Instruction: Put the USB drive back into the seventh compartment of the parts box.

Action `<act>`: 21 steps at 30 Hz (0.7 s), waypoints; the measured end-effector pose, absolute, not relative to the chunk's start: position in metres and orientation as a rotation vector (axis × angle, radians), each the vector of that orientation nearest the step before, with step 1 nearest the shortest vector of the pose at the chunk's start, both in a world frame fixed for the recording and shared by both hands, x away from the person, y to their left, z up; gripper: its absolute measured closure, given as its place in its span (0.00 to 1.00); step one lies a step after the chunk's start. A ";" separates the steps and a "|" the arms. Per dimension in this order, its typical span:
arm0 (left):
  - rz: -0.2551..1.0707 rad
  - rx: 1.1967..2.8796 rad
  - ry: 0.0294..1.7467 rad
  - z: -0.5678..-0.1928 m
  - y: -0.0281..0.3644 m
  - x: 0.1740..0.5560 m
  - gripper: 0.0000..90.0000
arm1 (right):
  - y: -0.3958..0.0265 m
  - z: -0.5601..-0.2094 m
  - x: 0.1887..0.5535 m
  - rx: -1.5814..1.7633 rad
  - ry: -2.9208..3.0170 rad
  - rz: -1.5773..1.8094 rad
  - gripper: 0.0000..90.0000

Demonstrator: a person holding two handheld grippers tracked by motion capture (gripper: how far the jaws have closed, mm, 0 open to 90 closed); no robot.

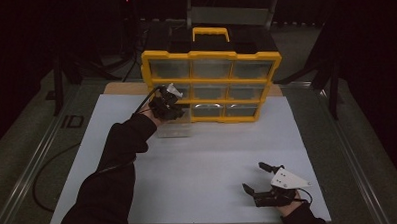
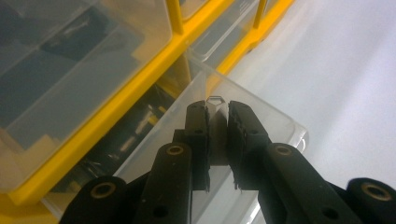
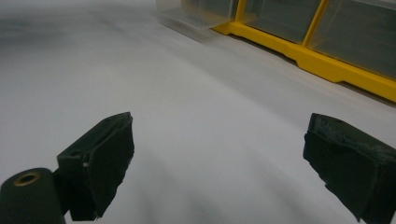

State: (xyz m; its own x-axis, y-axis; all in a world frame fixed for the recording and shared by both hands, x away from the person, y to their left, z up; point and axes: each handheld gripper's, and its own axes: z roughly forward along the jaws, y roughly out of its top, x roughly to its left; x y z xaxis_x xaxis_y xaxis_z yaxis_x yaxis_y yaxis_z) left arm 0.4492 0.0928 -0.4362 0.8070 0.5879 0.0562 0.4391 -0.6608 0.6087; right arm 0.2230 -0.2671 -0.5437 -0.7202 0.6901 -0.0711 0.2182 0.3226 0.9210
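**L jaws clamped on drawer tab, R gripper idle and wide open**

Yellow organizer (image 1: 211,84) w/ clear drawers stands at far side of white table (image 1: 203,157), black handle block on top w/ yellow grip. Bottom-left drawer (image 1: 174,129) is pulled out of its slot and sits in front of the organizer's lower left corner, on or just above the table; can't tell which.

L gripper (image 1: 172,107) is at that drawer, arm in a dark sleeve reaching in from bottom left. In the left gripper view its jaws are closed tight on the drawer's (image 2: 261,126) thin clear front tab, pads pressing both sides, tab tip poking out just above the pads. L gripper (image 2: 217,135) points along the drawer's front wall; yellow frame (image 2: 116,109) and other clear drawers lie to the upper left, white table to the right.

R gripper (image 1: 263,181) is near the table's front right corner, well apart from the organizer and the drawer, grey plate on top. Its jaws are spread wide, nothing between them. In the right gripper view, R gripper (image 3: 219,163) looks across bare table toward the organizer's bottom row (image 3: 322,56), w/ the pulled-out drawer (image 3: 196,14) at top, blurred.
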 end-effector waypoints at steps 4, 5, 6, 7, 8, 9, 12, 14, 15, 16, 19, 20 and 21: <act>0.324 2.417 0.762 -0.441 0.092 0.451 0.88 | -0.267 -0.544 0.223 0.802 2.139 1.380 0.10; 0.326 2.419 0.765 -0.442 0.091 0.451 0.88 | -0.267 -0.544 0.223 0.804 2.139 1.382 0.10; 0.326 2.419 0.765 -0.442 0.091 0.451 0.88 | -0.267 -0.544 0.223 0.800 2.139 1.380 0.10; 0.326 2.423 0.763 -0.443 0.091 0.452 0.88 | -0.267 -0.544 0.223 0.798 2.140 1.378 0.10; 0.327 2.422 0.769 -0.443 0.091 0.453 0.88 | -0.267 -0.544 0.224 0.799 2.140 1.374 0.10; 0.327 2.422 0.769 -0.443 0.091 0.453 0.88 | -0.267 -0.544 0.224 0.802 2.140 1.376 0.10; 0.315 2.403 0.788 -0.443 0.092 0.454 0.83 | -0.267 -0.544 0.223 0.797 2.140 1.378 0.10; 0.332 2.391 0.800 -0.441 0.094 0.453 0.72 | -0.267 -0.545 0.224 0.804 2.141 1.376 0.10; 0.332 2.377 0.807 -0.440 0.094 0.452 0.67 | -0.267 -0.544 0.224 0.805 2.140 1.378 0.10; 0.340 2.365 0.818 -0.438 0.094 0.451 0.61 | -0.267 -0.544 0.223 0.804 2.138 1.378 0.10; 0.344 2.362 0.823 -0.437 0.095 0.450 0.55 | -0.267 -0.544 0.223 0.798 2.140 1.375 0.10; 0.358 2.357 0.822 -0.432 0.096 0.446 0.47 | -0.267 -0.544 0.223 0.799 2.140 1.376 0.10; 0.359 2.355 0.828 -0.432 0.095 0.445 0.44 | -0.267 -0.544 0.223 0.801 2.140 1.378 0.10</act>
